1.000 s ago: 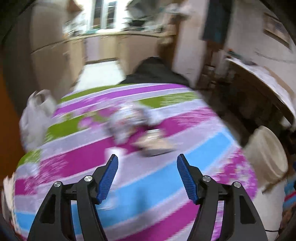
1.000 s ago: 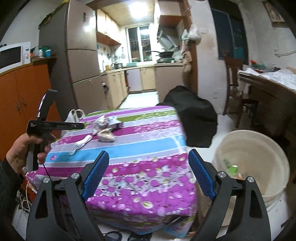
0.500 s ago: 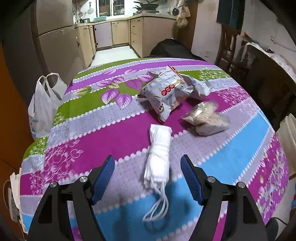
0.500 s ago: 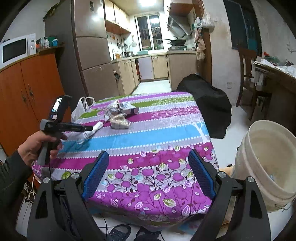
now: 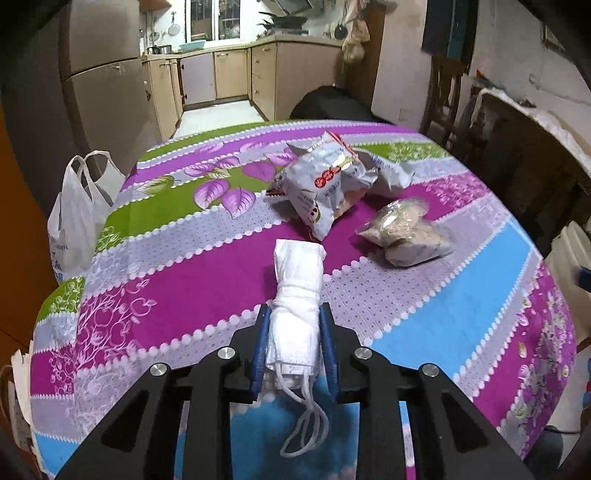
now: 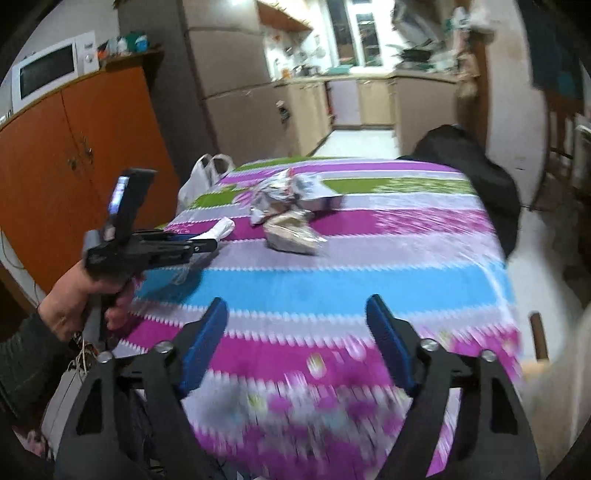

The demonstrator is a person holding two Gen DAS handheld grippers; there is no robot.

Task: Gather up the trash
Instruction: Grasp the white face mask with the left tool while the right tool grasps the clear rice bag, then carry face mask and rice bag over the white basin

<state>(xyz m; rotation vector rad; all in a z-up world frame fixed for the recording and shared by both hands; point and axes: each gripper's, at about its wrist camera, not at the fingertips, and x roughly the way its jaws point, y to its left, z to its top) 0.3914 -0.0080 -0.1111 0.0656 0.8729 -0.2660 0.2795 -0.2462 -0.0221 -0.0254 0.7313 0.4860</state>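
The left wrist view is sharp and evenly lit: the striped tablecloth shows crisp print, and the rolled white mask casts only a soft, short shadow. A bright kitchen window at the far end is blown out to white. The right wrist view is heavily motion-blurred; the cloth pattern smears sideways, worst along the near edge of the table, and the snack bags are soft. A ceiling lamp glares at the top. Both views bend straight lines strongly toward the edges, with dark vignetted corners, and room walls look dim and yellowish
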